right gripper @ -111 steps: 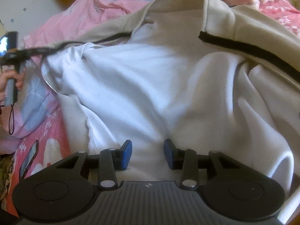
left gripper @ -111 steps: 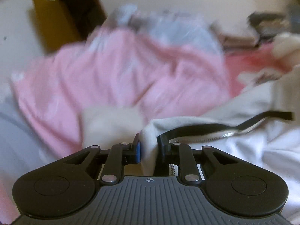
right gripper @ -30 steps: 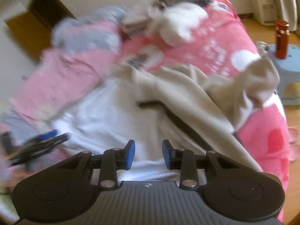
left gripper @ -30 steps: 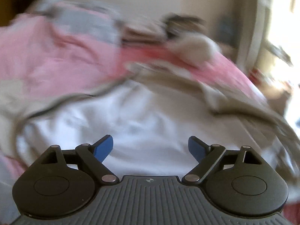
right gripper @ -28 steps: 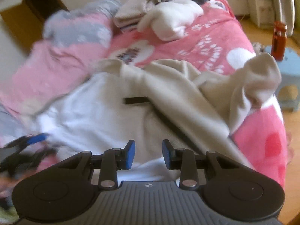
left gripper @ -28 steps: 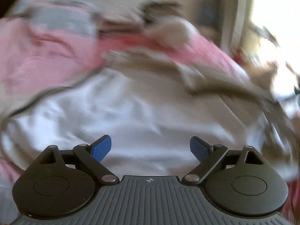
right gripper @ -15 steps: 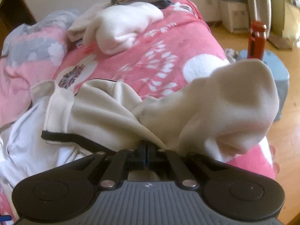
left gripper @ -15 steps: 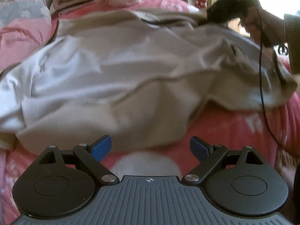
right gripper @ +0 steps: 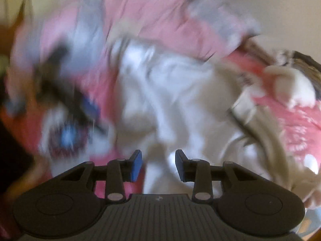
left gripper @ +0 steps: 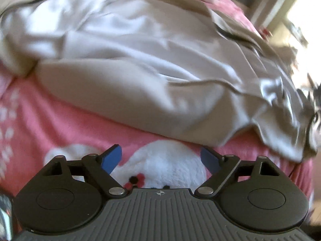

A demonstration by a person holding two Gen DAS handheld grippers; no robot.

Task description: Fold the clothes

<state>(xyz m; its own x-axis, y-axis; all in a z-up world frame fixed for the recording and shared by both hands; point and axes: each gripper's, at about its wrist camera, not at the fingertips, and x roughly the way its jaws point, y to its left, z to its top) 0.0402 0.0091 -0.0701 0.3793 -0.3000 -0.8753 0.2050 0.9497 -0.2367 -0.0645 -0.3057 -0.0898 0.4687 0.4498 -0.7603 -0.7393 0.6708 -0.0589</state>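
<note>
Beige fleece fills most of what we see: a zip-up jacket [left gripper: 124, 92] lies opened out on the bed, its pale lining turned up and a dark zipper edge [left gripper: 236, 35] running along its far right side. Under it is a pink bedspread [left gripper: 60, 124] with white shapes printed on it, one white patch with small red and black marks sitting right below our left gripper [left gripper: 160, 157].

We hold the left gripper over the near hem of the jacket, just short of the cloth. Its blue-padded jaws are spread wide but narrowing, and nothing is between them; only bedspread shows in the gap.

Our right gripper's view is heavily smeared. The right gripper [right gripper: 158, 165] hangs above the jacket's white lining [right gripper: 170, 104], its jaws partly apart and widening. Pale cloth lies under the gap, but the pads do not press on it. At the left of that view the left gripper appears as a dark blur with blue pads [right gripper: 88, 104] over the bedspread. A pink and grey quilt [right gripper: 160, 20] is bunched at the far side of the bed, and a folded white garment [right gripper: 291, 88] rests at the right edge
</note>
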